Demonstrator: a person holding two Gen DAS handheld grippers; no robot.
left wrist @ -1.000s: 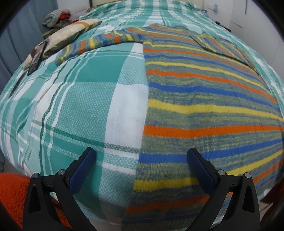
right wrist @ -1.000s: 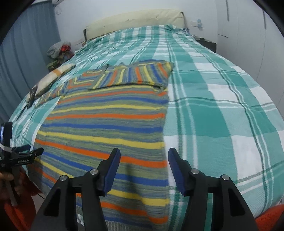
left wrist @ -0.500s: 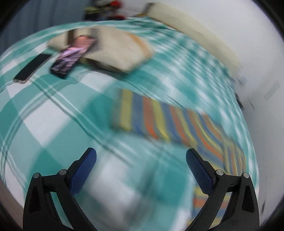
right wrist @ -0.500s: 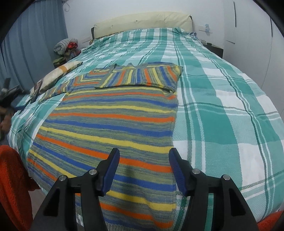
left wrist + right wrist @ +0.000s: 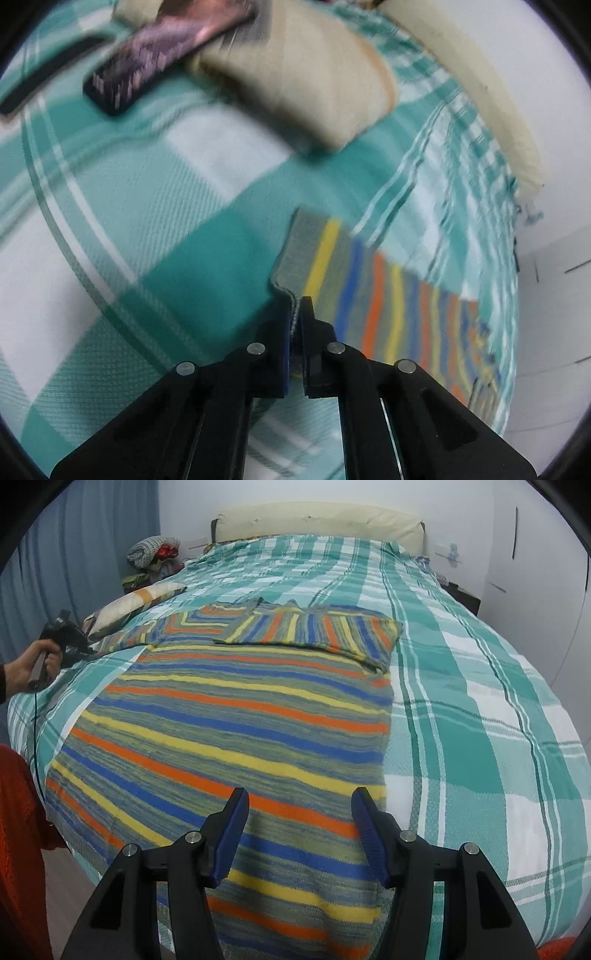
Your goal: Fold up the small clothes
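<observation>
While the left gripper (image 5: 295, 314) pinches what looks like the sweater's (image 5: 236, 716) sleeve cuff (image 5: 295, 258), right gripper (image 5: 299, 812) fingers gape.

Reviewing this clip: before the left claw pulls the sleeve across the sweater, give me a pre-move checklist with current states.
1. Left claw shut on the sleeve cuff: ok, cuff edge pinched between the fingers.
2. Depth of that pinch: cannot tell, only the very edge shows and the view is blurred.
3. Opposite sleeve already folded across the chest: ok.
4. Sweater body lying flat on the bedspread: ok, no big wrinkles.
5. Right claw open and holding no fabric: ok, it hovers over the hem.
6. Phone and pillow beside the cuff, apart from it: ok.
</observation>
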